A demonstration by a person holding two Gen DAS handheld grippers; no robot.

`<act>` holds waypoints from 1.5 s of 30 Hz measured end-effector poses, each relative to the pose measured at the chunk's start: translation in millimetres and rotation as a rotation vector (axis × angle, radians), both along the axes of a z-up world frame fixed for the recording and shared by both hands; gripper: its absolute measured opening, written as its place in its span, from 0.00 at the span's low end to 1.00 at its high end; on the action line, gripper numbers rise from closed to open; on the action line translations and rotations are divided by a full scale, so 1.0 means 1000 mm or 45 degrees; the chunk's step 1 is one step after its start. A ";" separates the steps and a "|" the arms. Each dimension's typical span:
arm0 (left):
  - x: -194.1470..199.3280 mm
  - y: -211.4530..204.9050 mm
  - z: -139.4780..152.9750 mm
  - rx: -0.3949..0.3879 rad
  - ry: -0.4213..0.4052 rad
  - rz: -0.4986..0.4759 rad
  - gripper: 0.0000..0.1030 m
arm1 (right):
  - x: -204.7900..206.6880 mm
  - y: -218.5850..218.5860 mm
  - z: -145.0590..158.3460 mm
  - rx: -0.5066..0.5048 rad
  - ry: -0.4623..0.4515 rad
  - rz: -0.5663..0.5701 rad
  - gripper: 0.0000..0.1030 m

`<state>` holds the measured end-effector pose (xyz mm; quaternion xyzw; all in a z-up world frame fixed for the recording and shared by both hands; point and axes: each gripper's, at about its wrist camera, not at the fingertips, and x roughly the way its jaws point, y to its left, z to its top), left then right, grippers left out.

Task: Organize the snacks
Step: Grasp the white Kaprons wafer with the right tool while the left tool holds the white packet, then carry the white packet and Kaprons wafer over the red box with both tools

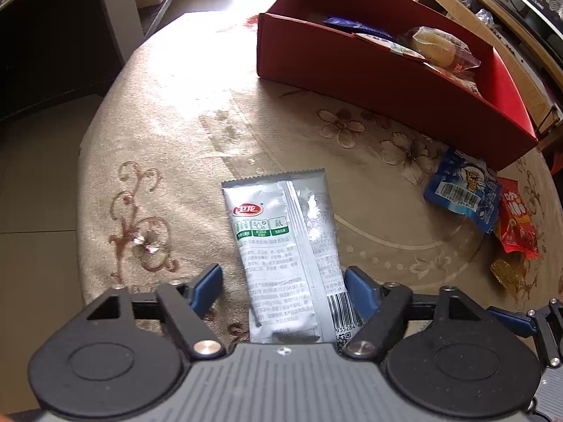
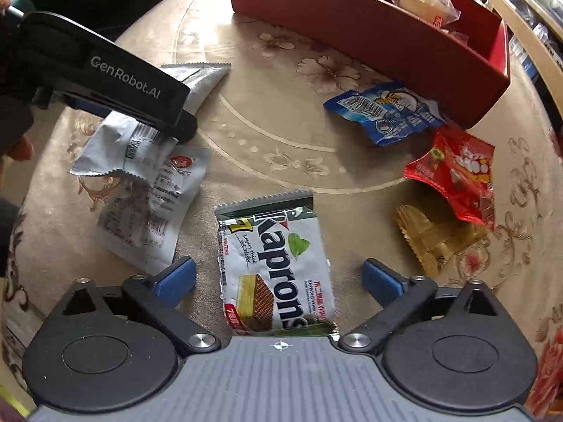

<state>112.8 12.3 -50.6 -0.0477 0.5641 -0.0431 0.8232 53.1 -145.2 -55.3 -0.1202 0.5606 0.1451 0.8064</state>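
Observation:
A silver snack packet (image 1: 281, 246) lies flat on the round table between the blue pads of my left gripper (image 1: 283, 288). The jaws stand open; the left pad is clear of the packet and the right pad sits at its edge. A white Kaprons wafer packet (image 2: 278, 267) lies between the wide-open jaws of my right gripper (image 2: 278, 277), with neither pad touching it. The left gripper's black housing (image 2: 123, 81) hangs over the silver packet (image 2: 200, 77) in the right wrist view. A red cardboard box (image 1: 352, 70) at the back holds a wrapped bun (image 1: 436, 45) and other snacks.
A blue packet (image 2: 383, 112), a red packet (image 2: 454, 172) and a gold wrapper (image 2: 432, 235) lie right of centre, near the red box (image 2: 352, 35). Another white packet (image 2: 147, 207) lies left of the wafer. The floral tablecloth (image 1: 176, 105) ends at the table's left edge.

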 end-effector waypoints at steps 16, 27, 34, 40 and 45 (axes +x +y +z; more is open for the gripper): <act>-0.016 0.000 0.018 -0.070 0.001 -0.058 0.41 | -0.015 -0.005 0.033 0.042 -0.142 -0.189 0.63; -0.009 -0.015 0.008 -0.016 0.005 -0.100 0.48 | 0.002 0.003 0.015 -0.016 -0.101 -0.203 0.63; -0.011 -0.021 0.003 0.018 0.005 -0.110 0.50 | 0.009 0.009 0.008 -0.015 -0.085 -0.200 0.63; -0.018 -0.022 0.010 0.025 -0.016 -0.127 0.42 | 0.011 0.009 0.010 -0.022 -0.091 -0.201 0.63; -0.023 -0.023 0.018 0.007 -0.040 -0.138 0.41 | 0.007 0.011 0.015 -0.027 -0.114 -0.196 0.63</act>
